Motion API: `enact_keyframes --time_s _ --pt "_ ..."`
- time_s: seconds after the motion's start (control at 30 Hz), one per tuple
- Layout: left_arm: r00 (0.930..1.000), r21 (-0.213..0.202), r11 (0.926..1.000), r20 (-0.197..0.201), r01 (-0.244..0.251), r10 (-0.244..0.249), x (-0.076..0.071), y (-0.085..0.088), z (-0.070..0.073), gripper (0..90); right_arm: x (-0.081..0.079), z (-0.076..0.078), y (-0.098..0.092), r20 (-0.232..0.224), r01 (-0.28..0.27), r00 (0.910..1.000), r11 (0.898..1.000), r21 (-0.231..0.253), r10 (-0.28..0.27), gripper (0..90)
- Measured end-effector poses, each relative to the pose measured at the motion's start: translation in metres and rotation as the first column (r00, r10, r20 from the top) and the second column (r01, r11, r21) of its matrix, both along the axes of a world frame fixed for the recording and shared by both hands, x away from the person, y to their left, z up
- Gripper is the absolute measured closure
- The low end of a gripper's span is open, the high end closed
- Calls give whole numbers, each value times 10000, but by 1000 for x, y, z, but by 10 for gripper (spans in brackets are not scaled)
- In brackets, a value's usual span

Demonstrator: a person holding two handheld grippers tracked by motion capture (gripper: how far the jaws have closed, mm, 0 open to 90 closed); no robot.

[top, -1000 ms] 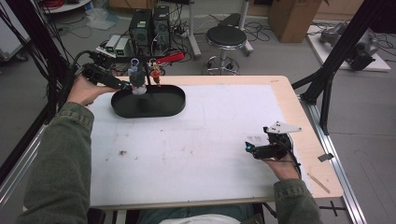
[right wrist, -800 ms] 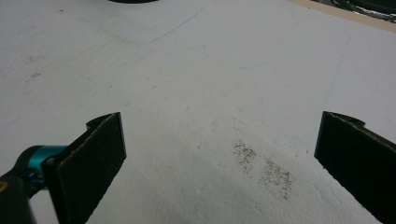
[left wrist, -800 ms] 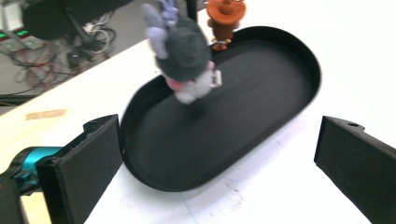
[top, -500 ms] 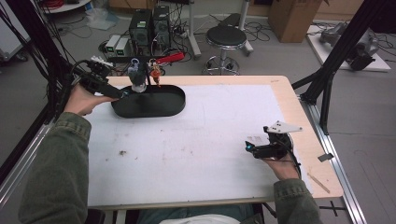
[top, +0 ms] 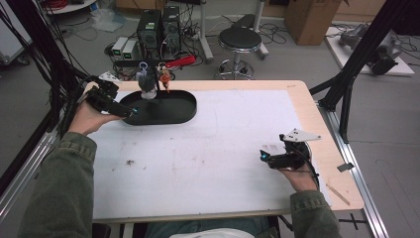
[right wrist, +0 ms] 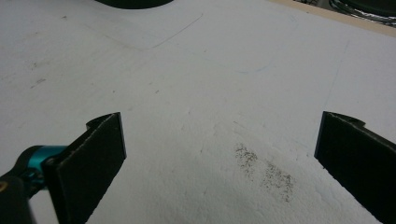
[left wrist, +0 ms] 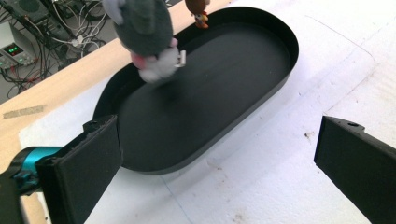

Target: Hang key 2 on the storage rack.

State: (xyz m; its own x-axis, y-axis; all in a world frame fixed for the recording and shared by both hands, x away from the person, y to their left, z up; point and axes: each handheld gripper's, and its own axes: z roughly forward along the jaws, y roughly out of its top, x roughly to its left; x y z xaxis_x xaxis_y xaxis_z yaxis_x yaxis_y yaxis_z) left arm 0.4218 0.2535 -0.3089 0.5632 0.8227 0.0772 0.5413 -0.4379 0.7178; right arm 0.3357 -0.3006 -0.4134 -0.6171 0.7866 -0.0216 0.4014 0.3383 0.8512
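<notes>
Resting on the white sheet (top: 198,158) that covers the table, a black oval tray (top: 168,106) lies at the far left. A grey plush toy (top: 147,84) stands at the tray's far rim, with a small brown figure (top: 165,79) just beside it. In the left gripper view the plush (left wrist: 144,32) is blurred and cut off at the top edge, so its upper part cannot be made out; the brown figure (left wrist: 198,11) is likewise cropped.

Left gripper (top: 130,113): held at the tray's near-left end, jaws spread wide with nothing between them. In its own view (left wrist: 217,163) the jaws straddle the tray's near rim (left wrist: 154,168).

Right gripper (top: 263,156): held low over the sheet at the near right, well apart from the tray. In its own view (right wrist: 219,158) the jaws are spread wide over bare sheet bearing a dark speckled smudge (right wrist: 266,172). The tray's edge (right wrist: 133,3) is cropped at the top of that view.

A round stool (top: 239,39) stands on the floor beyond the table.
</notes>
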Motion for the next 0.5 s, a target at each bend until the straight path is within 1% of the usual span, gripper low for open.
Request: enact_keyframes --time_s 0.07,0.17,0.23,0.3,0.4,0.5 --pt "10000 109 9999 -39 -16 16 -2 0 -5 17 0 0 0 -5 14 10000 10000 -5 -14 10" --pt "10000 14 10000 -3 -51 51 -6 2 -13 17 -1 0 0 -31 31 10000 10000 -16 -31 10" --pt "10000 66 10000 55 -52 52 -9 4 -18 17 -1 0 0 -29 35 10000 10000 -6 -35 10" --pt "9995 156 9998 295 -80 75 -13 5 -21 17 0 0 0 -14 29 10000 10000 -14 -29 10" --pt "9995 30 10000 309 -33 32 -18 5 -26 17 0 0 0 -30 12 10000 10000 -42 -12 10" --pt "9994 93 10000 354 -6 3 -23 5 -31 17 0 0 0 11 15 10000 10000 -62 -15 10"
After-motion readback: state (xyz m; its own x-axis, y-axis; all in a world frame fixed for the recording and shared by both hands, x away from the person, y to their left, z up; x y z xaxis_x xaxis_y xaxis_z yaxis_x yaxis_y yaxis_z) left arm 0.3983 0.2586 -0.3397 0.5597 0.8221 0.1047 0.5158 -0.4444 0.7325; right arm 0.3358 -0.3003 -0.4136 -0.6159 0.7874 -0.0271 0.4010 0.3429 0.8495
